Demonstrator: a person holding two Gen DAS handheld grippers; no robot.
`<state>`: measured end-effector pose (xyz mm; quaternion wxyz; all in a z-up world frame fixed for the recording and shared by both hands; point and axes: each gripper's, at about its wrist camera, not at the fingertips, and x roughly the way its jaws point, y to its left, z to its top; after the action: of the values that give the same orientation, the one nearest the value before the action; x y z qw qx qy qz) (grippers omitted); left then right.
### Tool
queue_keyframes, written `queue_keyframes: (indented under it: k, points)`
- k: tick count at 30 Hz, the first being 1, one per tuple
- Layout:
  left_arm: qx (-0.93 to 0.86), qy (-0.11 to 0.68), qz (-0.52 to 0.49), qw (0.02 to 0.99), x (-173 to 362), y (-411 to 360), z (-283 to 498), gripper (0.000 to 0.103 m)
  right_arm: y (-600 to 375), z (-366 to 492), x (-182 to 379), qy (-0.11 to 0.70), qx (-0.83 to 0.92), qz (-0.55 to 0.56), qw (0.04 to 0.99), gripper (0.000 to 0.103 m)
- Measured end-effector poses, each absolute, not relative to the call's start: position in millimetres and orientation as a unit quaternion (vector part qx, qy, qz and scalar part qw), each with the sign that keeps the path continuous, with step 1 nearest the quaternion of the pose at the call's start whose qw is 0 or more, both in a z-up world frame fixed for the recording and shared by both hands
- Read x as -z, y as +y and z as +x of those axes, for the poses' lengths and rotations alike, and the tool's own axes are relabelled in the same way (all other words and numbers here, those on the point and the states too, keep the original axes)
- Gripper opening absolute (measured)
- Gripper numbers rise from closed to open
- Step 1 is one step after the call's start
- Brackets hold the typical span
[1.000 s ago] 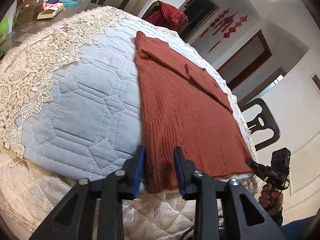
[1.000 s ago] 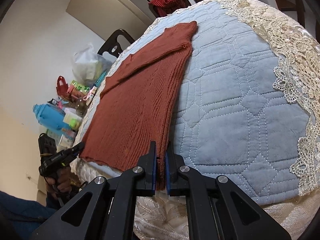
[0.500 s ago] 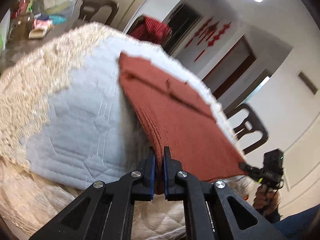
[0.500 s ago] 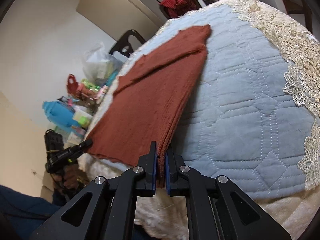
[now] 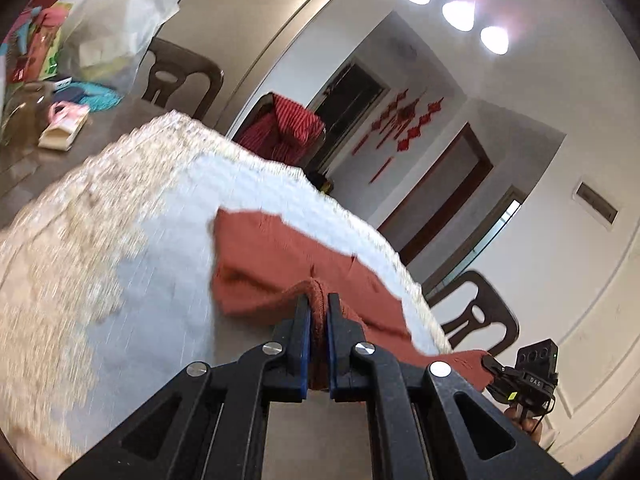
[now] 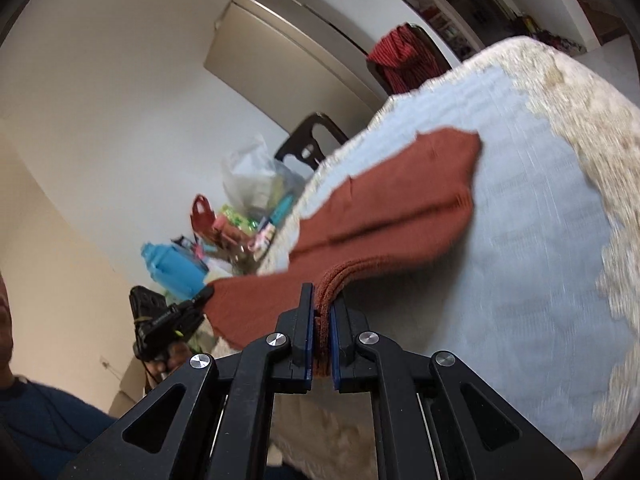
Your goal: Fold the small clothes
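sweater (image 5: 280,256) knit is soft and droopy; both grippers, left gripper (image 5: 318,316) and right gripper (image 6: 322,312), have fingers clamped on its near-edge hem corners.

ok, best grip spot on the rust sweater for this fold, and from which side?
The near hem corners of the rust sweater, approached from the near table edge. The left hand-held gripper and right hand-held gripper each pinch a bunched corner there; the far end lies on the quilted cover.
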<state>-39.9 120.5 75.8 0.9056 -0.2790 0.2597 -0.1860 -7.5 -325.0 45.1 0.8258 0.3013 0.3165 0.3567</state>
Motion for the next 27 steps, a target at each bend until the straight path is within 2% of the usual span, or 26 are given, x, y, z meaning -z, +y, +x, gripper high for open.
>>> queue_keyframes:
  k: [6, 11, 21, 27]
  points:
    - [0.18, 0.247, -0.281, 0.91, -97.4, 124.3, 22.9, 0.008, -326.2, 46.4, -71.1, 0.287, -0.345, 0.307, 0.839, 0.006]
    - [0.166, 0.275, -0.286, 0.903, -93.7, 119.9, 84.7, 0.008, -324.3, 106.2, -74.2, 0.298, -0.324, 0.329, 0.836, 0.006]
    - [0.102, 0.405, -0.288, 0.862, -13.1, 111.6, 166.8, 0.008, -325.3, 192.1, 3.0, 0.407, -0.241, 0.379, 0.795, 0.006]
    - [0.098, 0.419, -0.292, 0.854, -12.8, 108.7, 176.6, 0.009, -330.7, 201.6, 5.6, 0.412, -0.235, 0.397, 0.786, 0.008]
